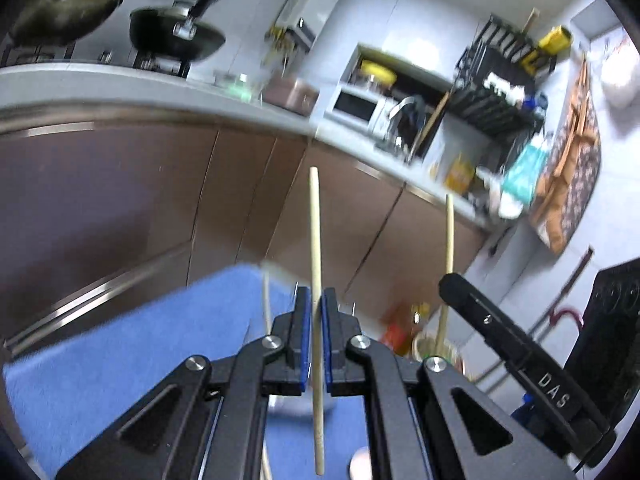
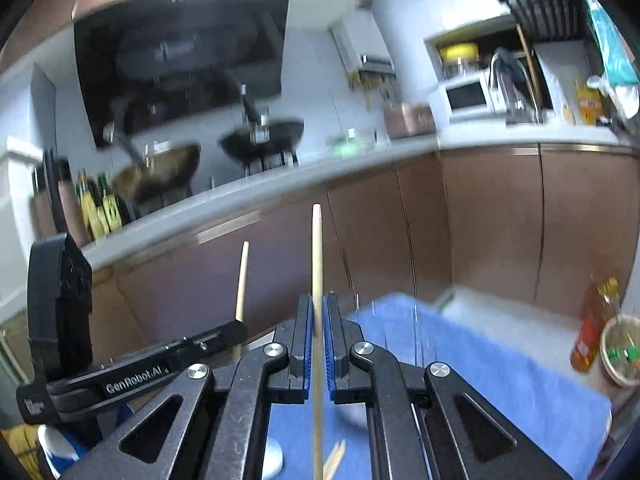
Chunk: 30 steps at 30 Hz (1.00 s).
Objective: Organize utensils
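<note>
Tongs first: the left tongs [image 1: 316,304] are pinching one wooden chopstick [image 1: 316,240] between their blue pads, and the right tongs [image 2: 318,312] are pinching a second wooden chopstick [image 2: 317,264] the same way, jaws narrow on both. Each stick is standing nearly upright, its tip poking up in front of the brown cabinet doors [image 1: 140,192] and its tail hanging below the pads over the blue cloth [image 1: 120,352] covering the worktop.

Judging from the task, the step in hand is carrying the pair to wherever they belong. Doing it well is probably meaning keeping both grips firm, since a thin round stick is likely pivoting easily between flat pads, and bringing the two sticks parallel with tips level before setting them down together.

The left wrist view is showing the right-hand tool as a black bar at lower right with its stick rising behind it, plus a dish rack [image 1: 504,76] and a hanging apron on the far wall. The right wrist view is showing what the left is missing: the range hood [image 2: 180,52], bottles beside the stove [image 2: 100,204], an oil bottle [image 2: 596,324] and a tub [image 2: 622,350] by the worktop's far corner, and loose pale sticks [image 2: 336,456] lying on the cloth below, which I am taking for more chopsticks though they are too blurred to be sure.
</note>
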### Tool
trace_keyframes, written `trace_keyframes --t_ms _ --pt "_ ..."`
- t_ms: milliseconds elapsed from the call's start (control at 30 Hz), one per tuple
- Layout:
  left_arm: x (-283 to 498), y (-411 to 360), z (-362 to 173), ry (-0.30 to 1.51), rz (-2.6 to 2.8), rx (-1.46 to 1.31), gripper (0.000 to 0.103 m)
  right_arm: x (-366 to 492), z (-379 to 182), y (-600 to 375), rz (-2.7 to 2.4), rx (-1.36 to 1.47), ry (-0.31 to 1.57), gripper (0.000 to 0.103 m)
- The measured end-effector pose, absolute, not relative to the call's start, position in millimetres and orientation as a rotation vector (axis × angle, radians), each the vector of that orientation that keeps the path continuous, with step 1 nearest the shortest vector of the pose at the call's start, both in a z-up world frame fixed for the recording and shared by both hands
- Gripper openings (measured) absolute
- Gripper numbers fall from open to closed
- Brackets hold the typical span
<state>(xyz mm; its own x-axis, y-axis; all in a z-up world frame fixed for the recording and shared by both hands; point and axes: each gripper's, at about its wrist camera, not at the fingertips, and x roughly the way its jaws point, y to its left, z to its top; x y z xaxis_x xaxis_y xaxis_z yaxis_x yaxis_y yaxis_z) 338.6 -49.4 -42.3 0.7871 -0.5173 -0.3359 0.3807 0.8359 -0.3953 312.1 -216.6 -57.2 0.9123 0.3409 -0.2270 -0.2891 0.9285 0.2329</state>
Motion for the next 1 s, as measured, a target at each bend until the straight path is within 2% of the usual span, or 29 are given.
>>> trace_keyframes --t_ms 200,467,800,933,1000 --pt "389 -79 -33 0.333 -0.407 -0.291 0.004 356 -50 -226 0.293 0.178 0.148 0.006" --pt "425 -108 -71 0.304 -0.325 -0.246 0.004 393 -86 -237 0.226 0.146 0.125 0.006" --pt "427 -111 -123 0.295 -0.272 -0.247 0.006 386 -139 -238 0.154 0.091 0.178 0.006" --pt "420 -107 -127 0.300 -0.282 -0.252 0.007 374 -144 -241 0.146 0.092 0.197 0.006" --pt "415 -105 -126 0.307 -0.291 -0.244 0.008 368 -142 -242 0.145 0.095 0.200 0.010"
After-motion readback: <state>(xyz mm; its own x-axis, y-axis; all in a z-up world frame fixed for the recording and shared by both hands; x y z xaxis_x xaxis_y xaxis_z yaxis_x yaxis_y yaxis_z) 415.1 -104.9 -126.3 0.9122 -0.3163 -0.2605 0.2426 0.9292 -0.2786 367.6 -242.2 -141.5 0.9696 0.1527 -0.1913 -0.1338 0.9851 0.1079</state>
